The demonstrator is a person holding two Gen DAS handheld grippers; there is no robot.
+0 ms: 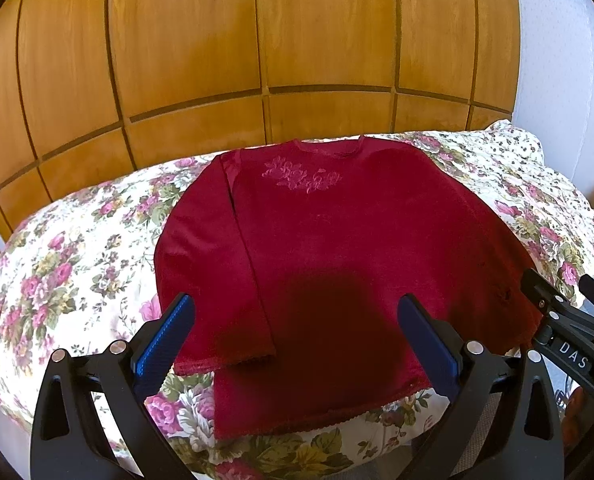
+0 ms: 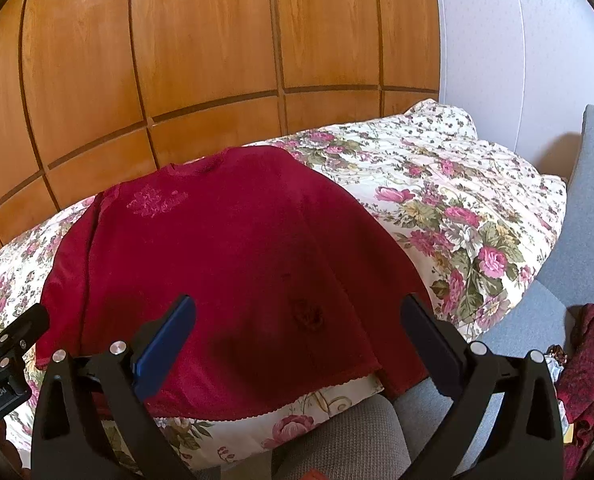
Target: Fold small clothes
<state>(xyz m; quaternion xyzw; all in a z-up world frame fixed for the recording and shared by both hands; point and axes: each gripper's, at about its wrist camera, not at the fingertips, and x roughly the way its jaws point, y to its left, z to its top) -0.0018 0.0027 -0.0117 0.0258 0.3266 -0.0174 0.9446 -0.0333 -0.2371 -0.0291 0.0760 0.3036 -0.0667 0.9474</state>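
While the red top (image 1: 337, 240) lies flat on the floral quilt (image 1: 57, 264), we hold both tongs above its hem. Left gripper (image 1: 297, 344) and right gripper (image 2: 297, 344) gape wide — each empty, touching nothing.

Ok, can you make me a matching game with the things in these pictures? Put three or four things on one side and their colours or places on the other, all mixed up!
Things:
1. jumper
2. bed cover
3. wardrobe doors
4. left tool

Colours or states:
A. shiny orange-brown wood
B. open, holding nothing
C. dark red, lying flat with a flower pattern stitched below the neck
D. white with pink roses and green leaves

Right pairs: 1-C, 2-D, 3-A, 4-B
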